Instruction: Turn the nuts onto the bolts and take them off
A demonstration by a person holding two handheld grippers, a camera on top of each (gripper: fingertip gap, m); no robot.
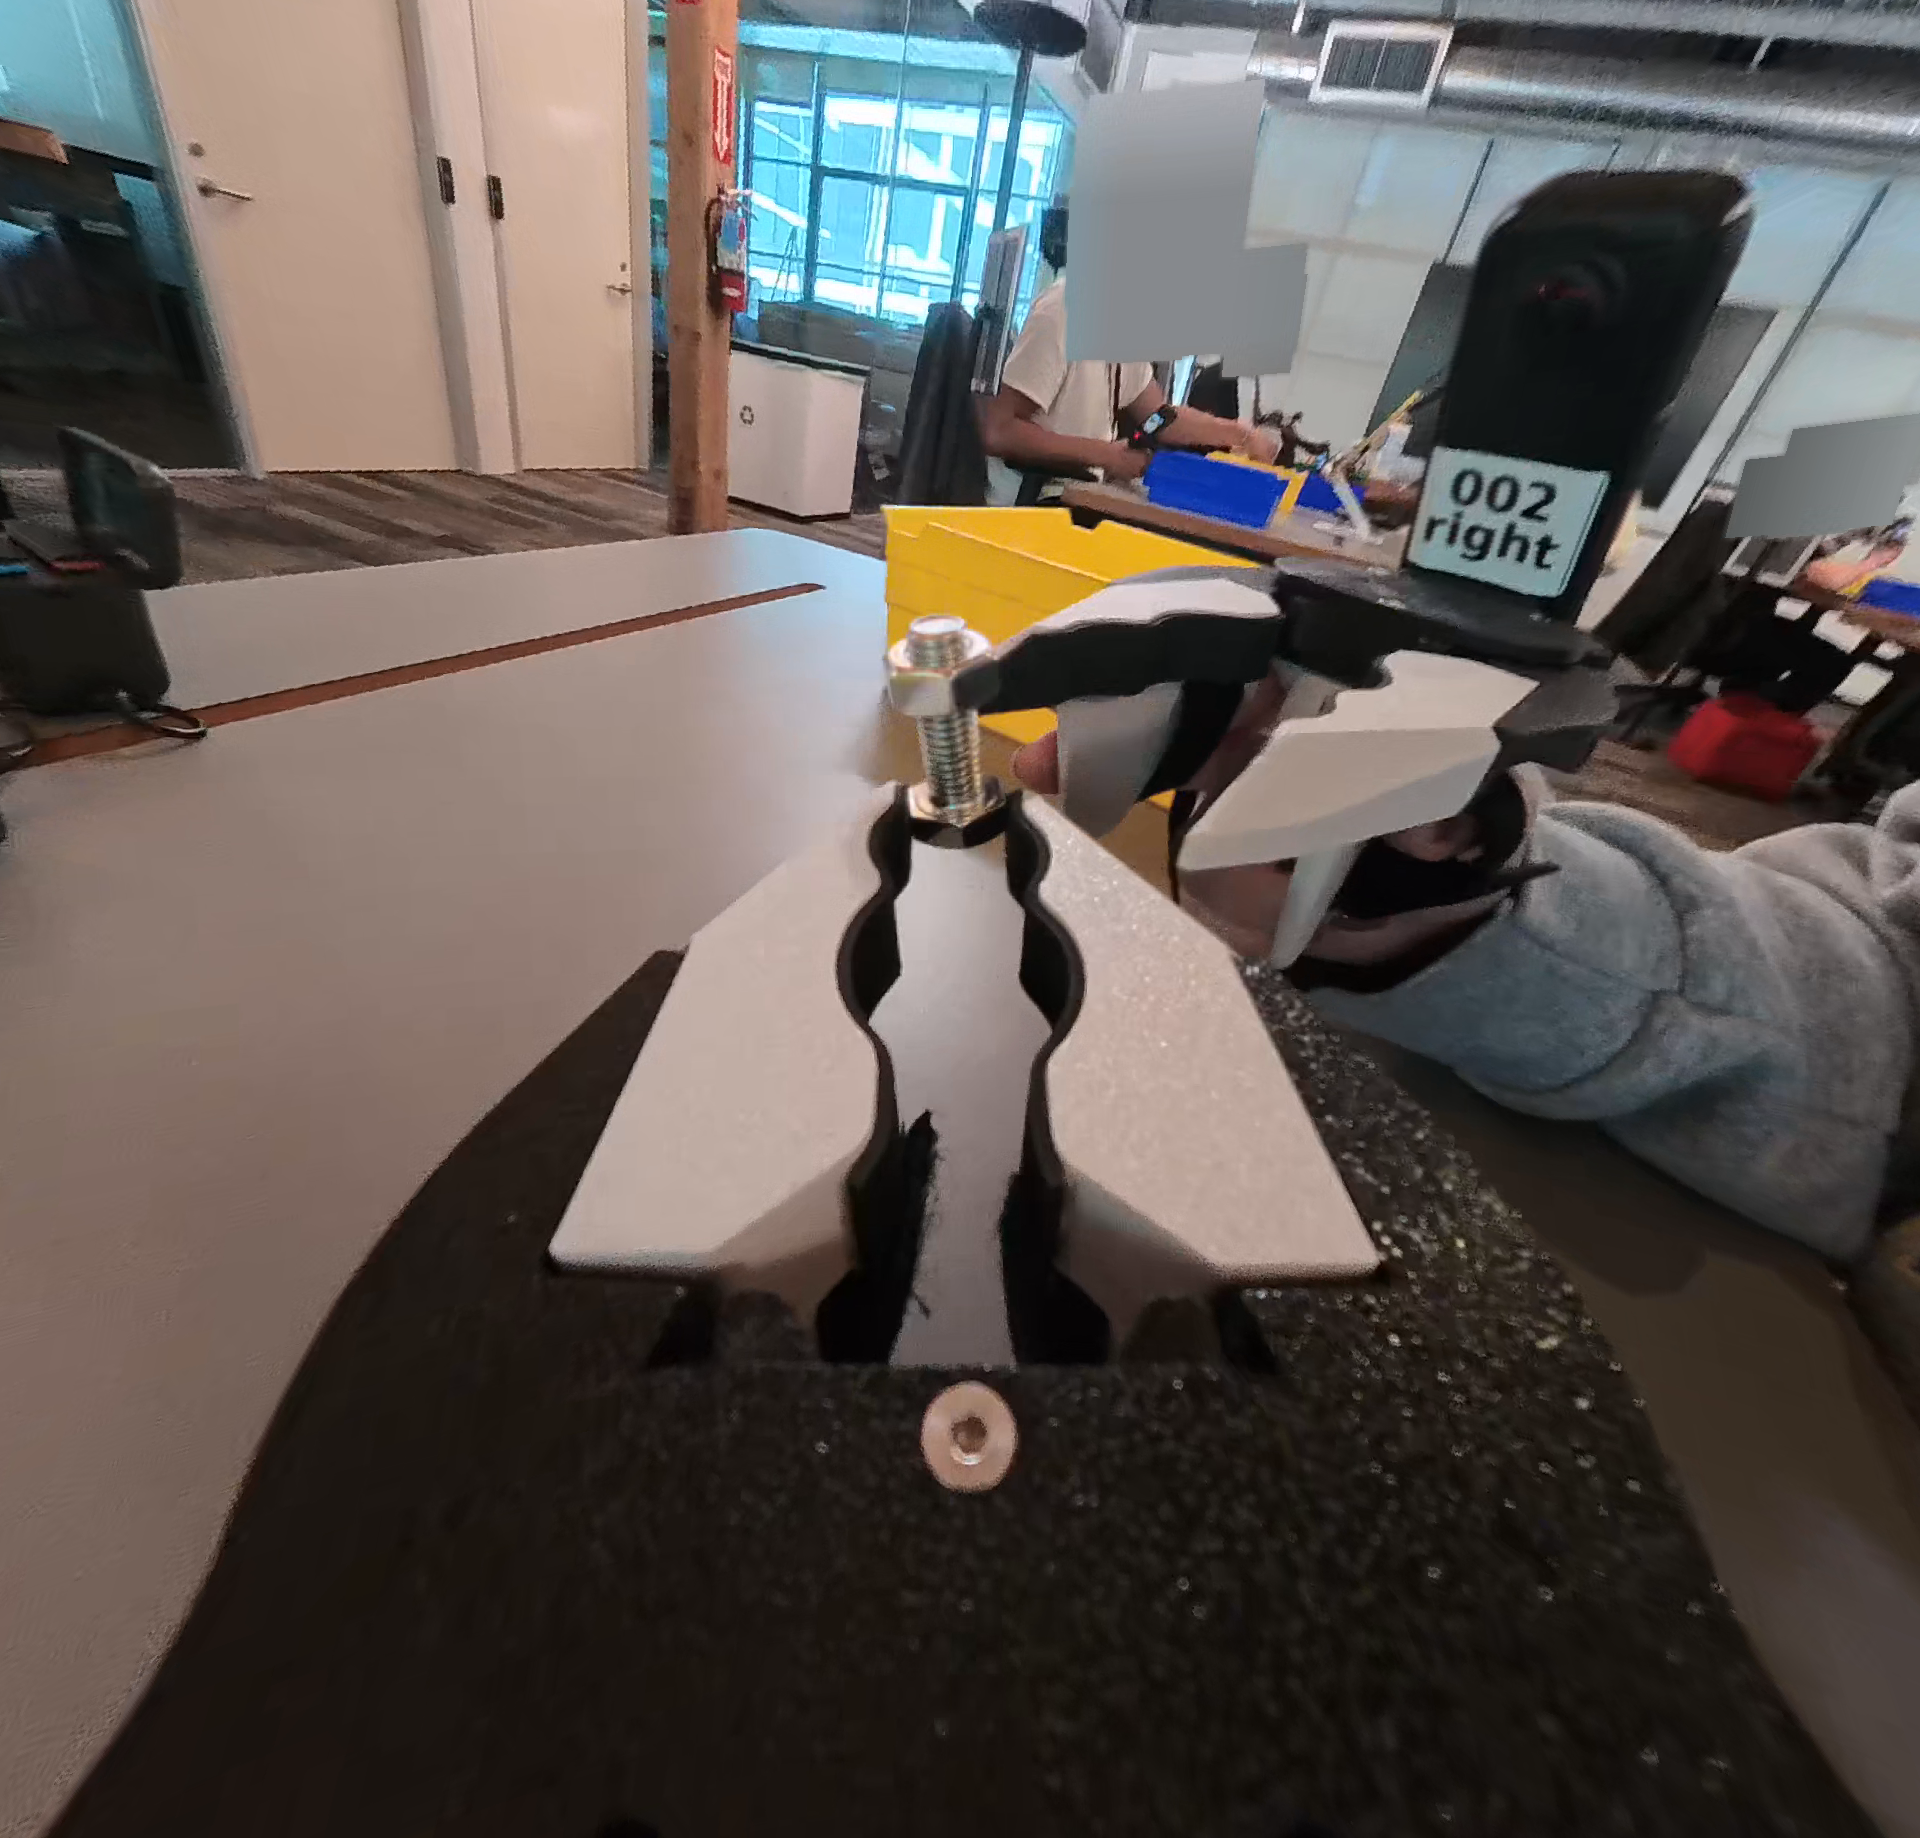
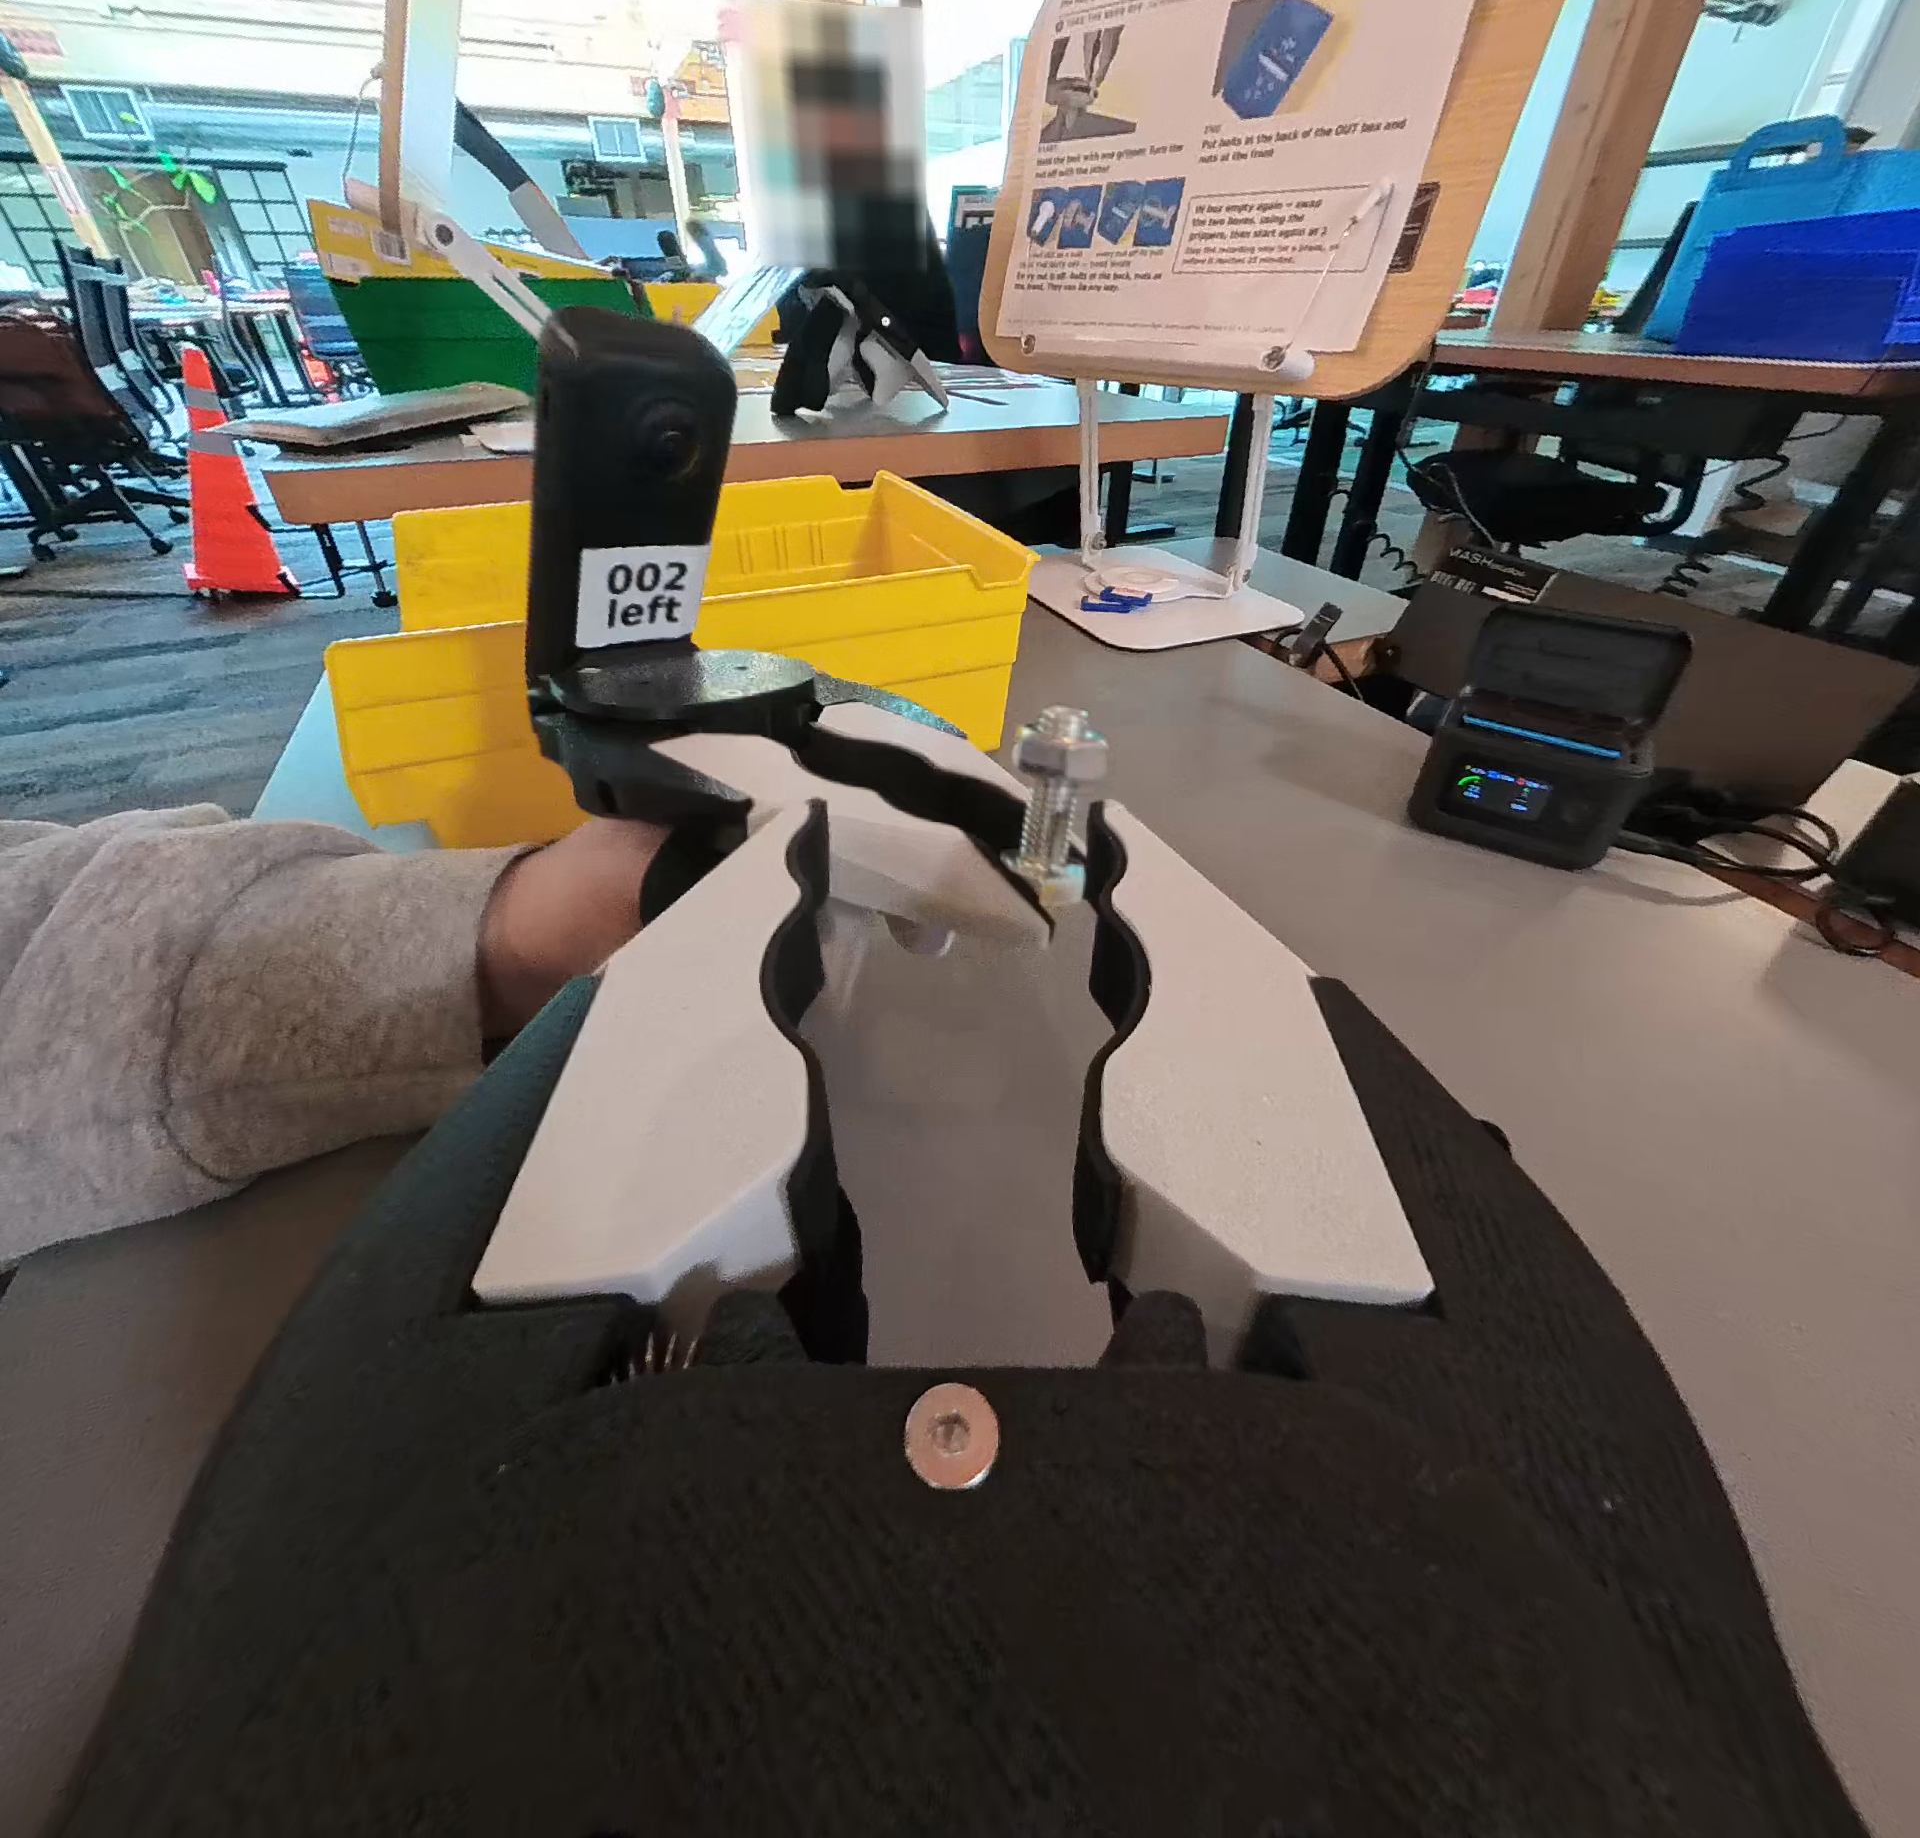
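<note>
Bolt [image 1: 951, 749] upright, frame centre, head pinched in L gripper [image 1: 951, 832] tips. Hex nut [image 1: 933, 682] near thread top. R gripper [image 2: 961, 853] jaws apart in own view; from L view one tip touches nut. Likely step: spinning nut. Next: close on flats, rotate.

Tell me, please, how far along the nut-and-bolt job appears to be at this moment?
Done: the nut is threaded on, sitting near the free end of the bolt. In hand: the left gripper clamps the bolt's head, shank upright; the right gripper stands with jaws open beside the bolt, one tip close to the nut. Left: the remaining turns, either way. The yellow bin shows no parts from here.
</note>
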